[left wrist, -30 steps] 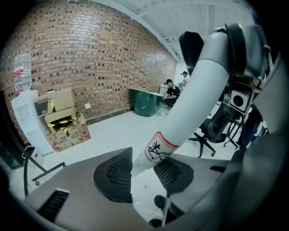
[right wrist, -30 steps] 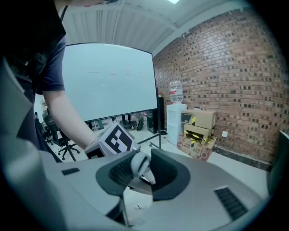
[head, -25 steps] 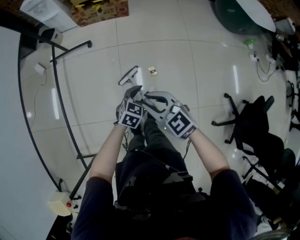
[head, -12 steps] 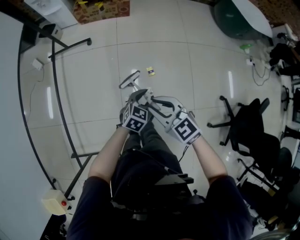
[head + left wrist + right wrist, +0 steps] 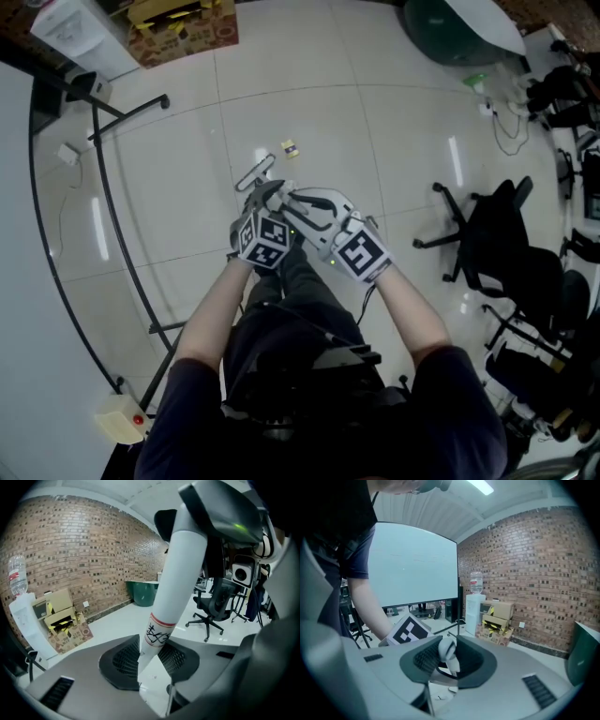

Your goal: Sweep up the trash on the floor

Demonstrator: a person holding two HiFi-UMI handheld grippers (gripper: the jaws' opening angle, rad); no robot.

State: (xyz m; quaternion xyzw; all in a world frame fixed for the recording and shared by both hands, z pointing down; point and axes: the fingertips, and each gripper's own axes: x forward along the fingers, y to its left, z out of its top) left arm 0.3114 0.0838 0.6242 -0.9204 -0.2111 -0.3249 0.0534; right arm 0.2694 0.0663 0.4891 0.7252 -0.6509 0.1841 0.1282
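The sweeping is not yet started, as far as I can judge. The left gripper [image 5: 151, 670] has its jaws closing on the white broom handle [image 5: 180, 573] that passes between them. The right gripper [image 5: 447, 663] has its jaws partly closed around the rounded top end of this handle. The broom head [image 5: 255, 173] is near the floor [image 5: 178, 197]. The trash [image 5: 290, 148], one small yellow-and-dark piece, lies just beyond it, unswept.

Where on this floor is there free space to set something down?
Bare white tiles lie between the small yellow scrap and the dark green bin, and between the black curved rail and the scrap. Crowded: the black office chairs at right.
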